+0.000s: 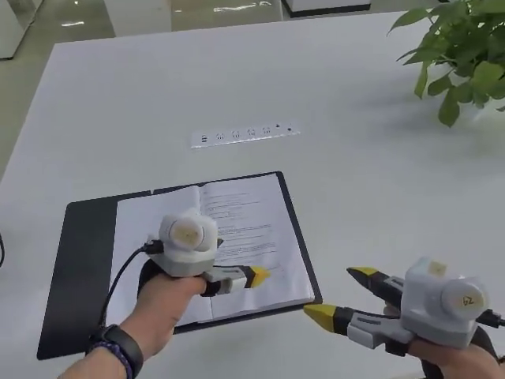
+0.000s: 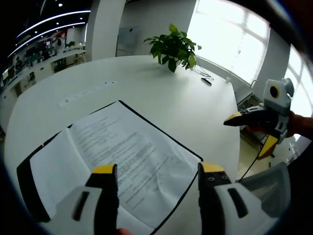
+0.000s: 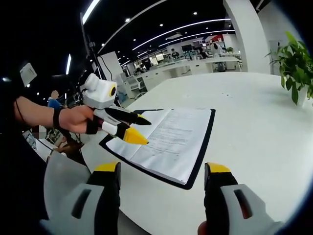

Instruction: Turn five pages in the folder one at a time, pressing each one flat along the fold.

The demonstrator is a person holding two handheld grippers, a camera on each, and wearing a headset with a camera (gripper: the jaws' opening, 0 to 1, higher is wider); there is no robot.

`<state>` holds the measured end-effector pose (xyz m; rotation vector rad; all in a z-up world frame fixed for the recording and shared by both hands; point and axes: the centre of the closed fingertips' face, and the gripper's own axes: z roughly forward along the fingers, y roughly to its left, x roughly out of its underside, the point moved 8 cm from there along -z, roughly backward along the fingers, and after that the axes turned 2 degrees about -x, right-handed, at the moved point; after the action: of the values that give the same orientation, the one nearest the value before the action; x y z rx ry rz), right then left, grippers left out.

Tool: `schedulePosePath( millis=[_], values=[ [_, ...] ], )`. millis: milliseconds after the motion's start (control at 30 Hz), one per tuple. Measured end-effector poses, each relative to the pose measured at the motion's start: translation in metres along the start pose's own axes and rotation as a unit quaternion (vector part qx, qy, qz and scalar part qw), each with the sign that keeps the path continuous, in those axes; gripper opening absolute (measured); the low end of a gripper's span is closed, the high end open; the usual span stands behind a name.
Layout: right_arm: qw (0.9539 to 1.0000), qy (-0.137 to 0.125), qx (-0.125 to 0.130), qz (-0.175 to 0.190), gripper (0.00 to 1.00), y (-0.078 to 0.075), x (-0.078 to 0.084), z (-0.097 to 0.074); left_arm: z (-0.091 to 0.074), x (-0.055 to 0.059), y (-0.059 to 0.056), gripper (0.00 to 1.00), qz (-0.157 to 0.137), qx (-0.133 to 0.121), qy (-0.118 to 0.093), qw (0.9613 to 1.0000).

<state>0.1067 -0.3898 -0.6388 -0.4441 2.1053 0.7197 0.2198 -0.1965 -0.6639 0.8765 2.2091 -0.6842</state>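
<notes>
As far as visible, no page lifted in folder [image 1: 83, 268], open flat on table [image 1: 355, 118]; left claw [image 1: 256, 276] gaping empty above its right page, right claw [image 1: 341, 292] gaping empty near its right corner; turns done uncountable.

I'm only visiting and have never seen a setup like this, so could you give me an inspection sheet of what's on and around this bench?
Surface: white table with a socket strip.
Job's things: black folder lying open, printed page on its right side.
Clutter: leafy plant at the far right.
Grippers: left gripper open over the page; right gripper open, beside the folder.
Cables: black cable from the left gripper.
Surroundings: open office, windows.
</notes>
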Motion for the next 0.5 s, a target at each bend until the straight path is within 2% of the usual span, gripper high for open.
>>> schedulePosePath(
  millis=[233,400,500],
  values=[
    [0.9999,0.009,-0.003,-0.008,0.69,-0.004,0.003,0.002,0.029,0.003,-0.012,0.65,0.002,0.009,0.017,0.9998],
    [0.9999,0.008,-0.006,-0.003,0.69,-0.006,0.006,0.002,0.048,0.008,-0.024,0.65,0.016,0.018,0.036,0.9991],
    [0.9998,0.018,-0.011,-0.005,0.69,-0.006,0.011,0.003,0.058,0.010,-0.032,0.65,0.027,0.021,0.041,0.9986]
  ],
)
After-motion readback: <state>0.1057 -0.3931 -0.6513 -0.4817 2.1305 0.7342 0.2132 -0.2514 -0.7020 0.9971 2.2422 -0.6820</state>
